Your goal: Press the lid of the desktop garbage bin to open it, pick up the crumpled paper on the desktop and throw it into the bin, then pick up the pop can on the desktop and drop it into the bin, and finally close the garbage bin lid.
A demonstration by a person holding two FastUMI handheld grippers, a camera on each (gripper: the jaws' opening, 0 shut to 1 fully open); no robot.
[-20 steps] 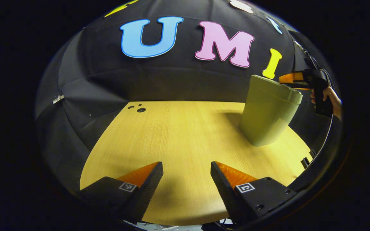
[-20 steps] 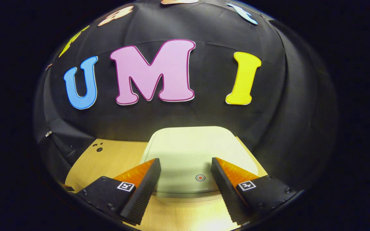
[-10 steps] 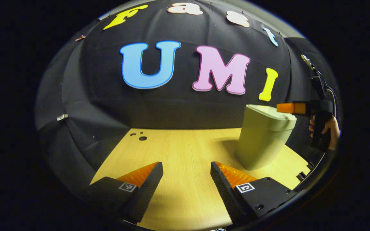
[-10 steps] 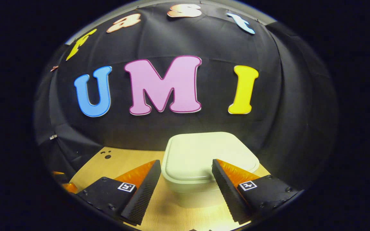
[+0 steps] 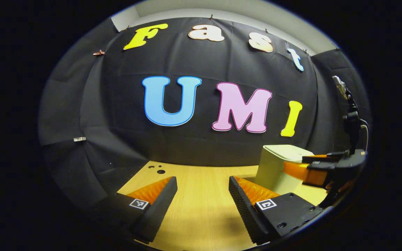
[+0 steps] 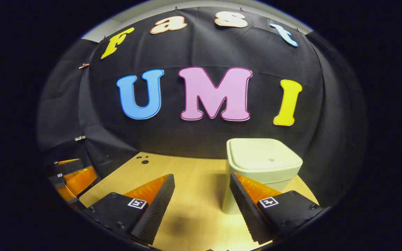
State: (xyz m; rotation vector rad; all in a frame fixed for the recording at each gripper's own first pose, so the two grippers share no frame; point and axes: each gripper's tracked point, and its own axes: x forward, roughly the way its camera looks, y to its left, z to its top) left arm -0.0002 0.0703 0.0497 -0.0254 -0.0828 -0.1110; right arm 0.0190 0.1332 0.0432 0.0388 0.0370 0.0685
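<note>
The pale green garbage bin point(image 6: 263, 167) stands lid-closed on the wooden bench point(image 6: 190, 195) — no legible label on it — with the left claw point(image 5: 202, 191) and right claw point(image 6: 202, 191) both wide, empty.

Dim booth; overhead light brightens the light wooden tabletop point(image 6: 187, 195), soft shadows below; strong fisheye bending at edges; sharp focus.

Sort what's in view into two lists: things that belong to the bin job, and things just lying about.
Job:
garbage bin
bin lid, shut
left gripper, open
right gripper, open

Lying about:
wooden table
holes in the tabletop
</note>
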